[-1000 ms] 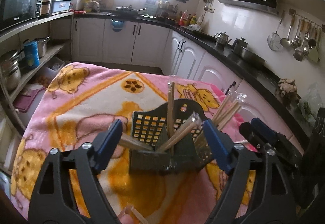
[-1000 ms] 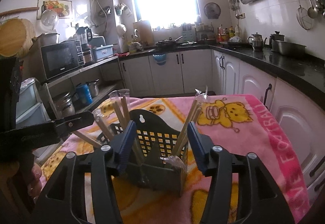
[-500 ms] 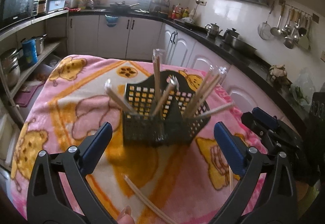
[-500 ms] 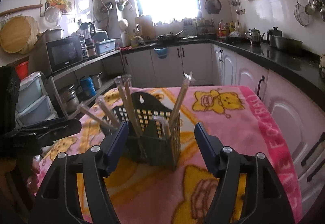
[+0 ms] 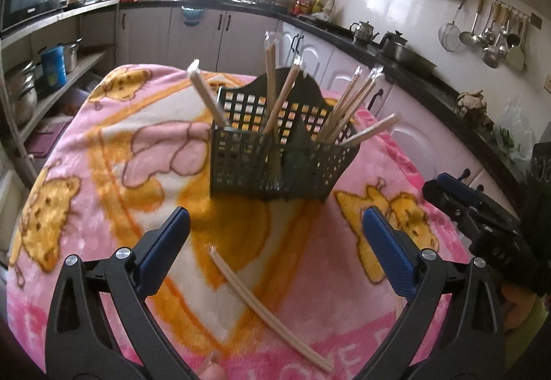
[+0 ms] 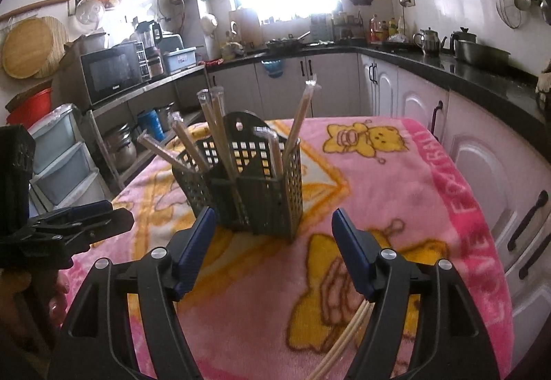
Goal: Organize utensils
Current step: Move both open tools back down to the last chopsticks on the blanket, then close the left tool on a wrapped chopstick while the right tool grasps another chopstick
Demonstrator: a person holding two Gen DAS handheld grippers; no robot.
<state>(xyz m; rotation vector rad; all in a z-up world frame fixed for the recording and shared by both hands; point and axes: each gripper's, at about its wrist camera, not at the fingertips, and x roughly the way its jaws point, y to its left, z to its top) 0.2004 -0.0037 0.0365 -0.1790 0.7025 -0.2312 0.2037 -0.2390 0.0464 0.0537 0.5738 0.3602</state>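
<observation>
Both grippers have drawn back from the utensil basket (image 5: 280, 156). The left gripper (image 5: 275, 242) is released and empty; the right gripper (image 6: 273, 244) has just been opening, also empty. Wrapped chopsticks (image 5: 268, 304) lie on the desk (image 5: 103, 156). The tall basket could tip if a jaw knocks the leaning sticks.

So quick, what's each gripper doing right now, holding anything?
Left gripper: open, jaws wide, holding nothing.
Right gripper: open, jaws have just been opening further, nothing between them.
</observation>
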